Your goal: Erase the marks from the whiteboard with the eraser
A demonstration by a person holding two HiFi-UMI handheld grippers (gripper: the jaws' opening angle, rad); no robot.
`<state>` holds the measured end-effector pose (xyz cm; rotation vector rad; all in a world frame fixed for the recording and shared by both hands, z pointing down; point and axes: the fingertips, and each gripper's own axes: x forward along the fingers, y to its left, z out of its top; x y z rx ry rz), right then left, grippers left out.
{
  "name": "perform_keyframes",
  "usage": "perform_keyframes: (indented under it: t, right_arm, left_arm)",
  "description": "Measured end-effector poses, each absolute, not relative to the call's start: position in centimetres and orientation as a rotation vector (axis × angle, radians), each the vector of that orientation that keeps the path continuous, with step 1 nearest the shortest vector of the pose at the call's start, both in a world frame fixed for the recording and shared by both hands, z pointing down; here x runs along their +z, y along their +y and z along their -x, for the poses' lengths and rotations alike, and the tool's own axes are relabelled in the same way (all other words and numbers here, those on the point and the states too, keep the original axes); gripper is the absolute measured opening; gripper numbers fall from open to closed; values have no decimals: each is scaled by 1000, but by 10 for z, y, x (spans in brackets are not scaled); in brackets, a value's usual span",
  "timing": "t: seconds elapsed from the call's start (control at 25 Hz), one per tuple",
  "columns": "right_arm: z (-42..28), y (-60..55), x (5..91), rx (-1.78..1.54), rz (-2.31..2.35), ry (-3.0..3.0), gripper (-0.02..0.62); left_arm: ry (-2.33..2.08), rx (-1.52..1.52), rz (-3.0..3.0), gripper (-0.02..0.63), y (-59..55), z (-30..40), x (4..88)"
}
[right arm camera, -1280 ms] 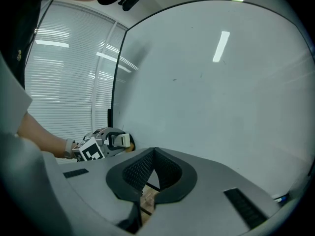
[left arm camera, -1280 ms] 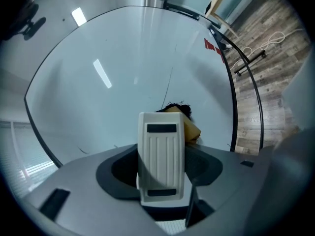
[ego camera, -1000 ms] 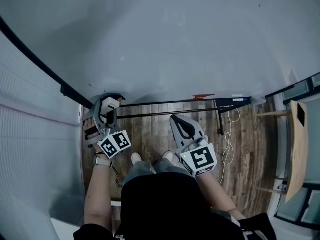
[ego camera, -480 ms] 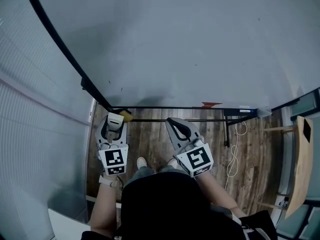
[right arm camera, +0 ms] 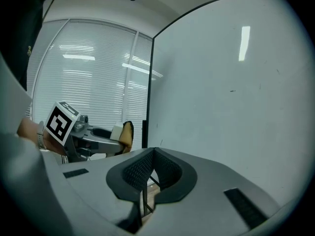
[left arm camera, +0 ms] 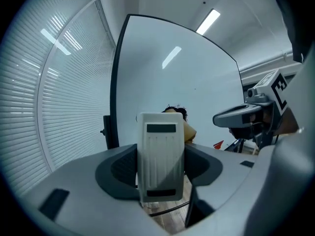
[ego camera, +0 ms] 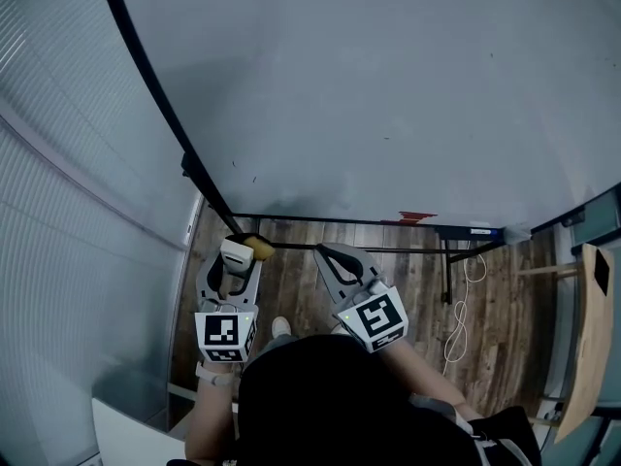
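Note:
The whiteboard [ego camera: 388, 95] fills the head view, with a few tiny dark marks near its lower left [ego camera: 254, 180]. My left gripper [ego camera: 236, 250] is shut on the eraser [ego camera: 245, 249], a white block with a yellow felt side, held close to the board's bottom-left corner. In the left gripper view the eraser [left arm camera: 160, 156] stands upright between the jaws, facing the whiteboard [left arm camera: 197, 77]. My right gripper [ego camera: 326, 253] is shut and holds nothing, just right of the left one and below the board's lower edge. Its jaws [right arm camera: 151, 154] meet in the right gripper view, beside the whiteboard [right arm camera: 236, 82].
The black frame [ego camera: 155, 85] runs down the board's left side, with window blinds [ego camera: 68, 183] beyond it. Below are the stand's black bars [ego camera: 388, 250], a red item on the tray [ego camera: 417, 216], a white cable [ego camera: 466, 299], wooden flooring [ego camera: 427, 299] and wooden furniture [ego camera: 585, 338] at right.
The left gripper with the eraser has straightened and now points at the board's bottom-left corner. The right gripper has shifted slightly left. The head view has turned toward the board's left side.

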<state>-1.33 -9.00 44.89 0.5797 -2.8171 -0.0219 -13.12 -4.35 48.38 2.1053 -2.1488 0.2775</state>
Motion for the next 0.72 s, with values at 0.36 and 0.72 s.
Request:
perform_keyframes:
  t: [0.36,0.72]
  right_arm:
    - [15,-64,461,41,-514,-2842,26]
    - [10,-68,456,67,-518,-2858,26]
  left_arm:
    - [-2112,142,-2148,261,-24,121,466]
    - [-2063,78,-2242,261,-27,98,452]
